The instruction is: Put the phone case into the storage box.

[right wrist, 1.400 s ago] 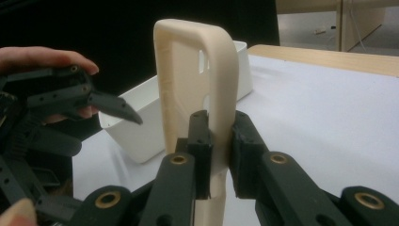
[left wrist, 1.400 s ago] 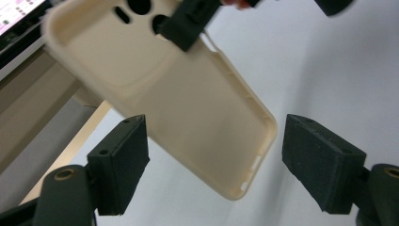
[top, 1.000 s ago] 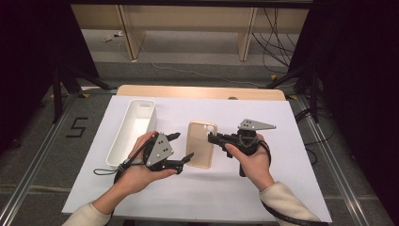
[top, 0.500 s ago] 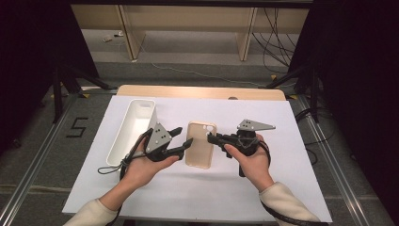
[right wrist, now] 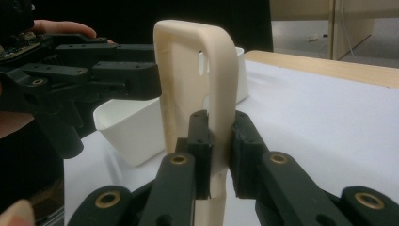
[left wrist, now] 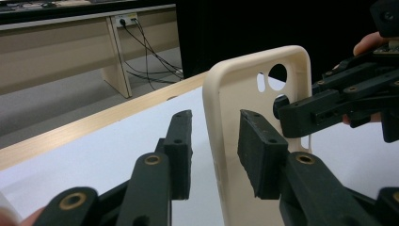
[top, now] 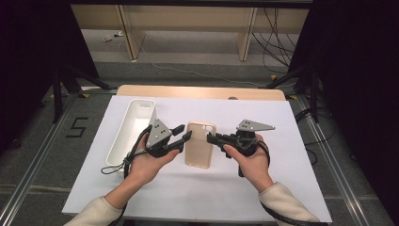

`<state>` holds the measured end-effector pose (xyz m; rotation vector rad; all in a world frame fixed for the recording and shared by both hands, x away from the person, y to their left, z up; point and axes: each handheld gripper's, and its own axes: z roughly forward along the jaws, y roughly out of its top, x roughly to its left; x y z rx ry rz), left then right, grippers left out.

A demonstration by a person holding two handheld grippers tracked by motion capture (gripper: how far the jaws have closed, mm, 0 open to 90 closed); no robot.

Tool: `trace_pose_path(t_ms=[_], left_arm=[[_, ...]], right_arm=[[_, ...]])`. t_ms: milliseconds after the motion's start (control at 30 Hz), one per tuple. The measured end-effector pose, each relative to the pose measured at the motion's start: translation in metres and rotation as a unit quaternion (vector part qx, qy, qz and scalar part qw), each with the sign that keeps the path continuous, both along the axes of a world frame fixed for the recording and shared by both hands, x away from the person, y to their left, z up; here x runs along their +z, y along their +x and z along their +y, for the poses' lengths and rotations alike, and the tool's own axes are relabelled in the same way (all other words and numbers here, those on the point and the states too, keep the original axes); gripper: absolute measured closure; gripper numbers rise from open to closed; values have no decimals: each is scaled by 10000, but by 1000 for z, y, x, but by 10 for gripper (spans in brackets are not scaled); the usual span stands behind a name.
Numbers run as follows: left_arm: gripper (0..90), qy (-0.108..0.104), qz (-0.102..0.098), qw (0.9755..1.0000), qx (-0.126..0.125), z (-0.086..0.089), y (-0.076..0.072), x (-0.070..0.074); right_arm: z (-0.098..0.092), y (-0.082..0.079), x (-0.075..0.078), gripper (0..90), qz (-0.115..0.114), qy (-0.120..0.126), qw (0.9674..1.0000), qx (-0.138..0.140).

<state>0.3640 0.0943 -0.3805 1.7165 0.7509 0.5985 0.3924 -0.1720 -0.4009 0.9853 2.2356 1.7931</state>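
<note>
A cream phone case (top: 200,146) is held off the white sheet between my two grippers. My right gripper (top: 211,139) is shut on the case's right edge, its pads pinching the rim (right wrist: 219,127). My left gripper (top: 185,132) has its jaws astride the case's left edge (left wrist: 219,141). They have just been closing. One pad sits near the inner face, and a gap still shows at the other pad. In the left gripper view the case (left wrist: 235,84) stands upright, with the right gripper (left wrist: 301,113) behind its camera hole.
An empty long white tray (top: 142,100) lies to the left of my left hand on the white sheet (top: 282,179). The wooden table edge (top: 197,92) runs along the far side. Metal frame rails flank the table, with dark floor beyond.
My left gripper has shifted a little toward the case and its jaws have narrowed around the case's left edge. The right gripper and the case have stayed in place.
</note>
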Motion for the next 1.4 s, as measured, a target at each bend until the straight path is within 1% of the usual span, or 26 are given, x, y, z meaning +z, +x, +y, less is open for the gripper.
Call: trace_pose_path(t_ms=[33,167,233,267,333,533,600,633,700,800,867,900,1033,1133,1167,1233,1300,1333,1400], left_arm=[[656,-13,1,10000,1,0,0,0],[675,-53,-16,10000,-6,-1,0,0],[678,-59,-36,10000,17,-2,1,1],[681,-56,-50,10000,27,-2,1,1],[684,-67,-61,10000,42,-2,1,1],[694,-62,-108,9999,52,-4,2,1],[705,-82,-123,9999,76,-5,1,2],[709,-85,-144,9998,83,-5,1,2],[722,-119,-158,9998,101,-6,1,3],[728,-115,-176,9997,112,-7,1,3],[738,-110,-201,9996,140,-8,2,3],[745,-113,-199,9996,148,-8,2,3],[775,-116,-196,9995,207,-8,2,3],[794,-116,-206,9994,245,-8,3,2],[802,-123,-216,9994,258,-8,3,2],[810,-128,-213,9993,279,-8,3,2],[813,-120,-218,9993,290,-8,3,2],[814,-128,-215,9992,295,-8,3,2],[820,-130,-223,9992,310,-8,3,2]], right_arm=[[0,-1,1,812,39,20,10000,17],[1,-1,0,812,15,70,10000,5],[1,-1,0,812,13,43,10000,-5],[2,-1,0,812,-40,39,10000,-19],[2,-1,0,812,-36,-22,10000,-29],[2,-1,0,811,-77,0,10000,-21],[1,-1,1,812,-59,-30,10000,-6],[2,-1,1,812,-73,7,10000,-31],[2,-2,1,811,-80,2,10000,-29],[3,-2,1,811,-87,8,10000,-44],[2,-2,1,811,-81,-28,10000,-44],[3,-2,1,811,-90,20,9999,-44],[2,-2,1,811,-94,-39,9999,-76],[3,-2,1,811,-85,21,9999,-69],[3,-3,1,811,-78,-59,9999,-94],[3,-3,1,811,-95,-96,9999,-108],[4,-3,1,811,-123,-31,9999,-87],[3,-3,1,811,-109,-98,9999,-91],[3,-3,1,811,-117,-61,9999,-48]])
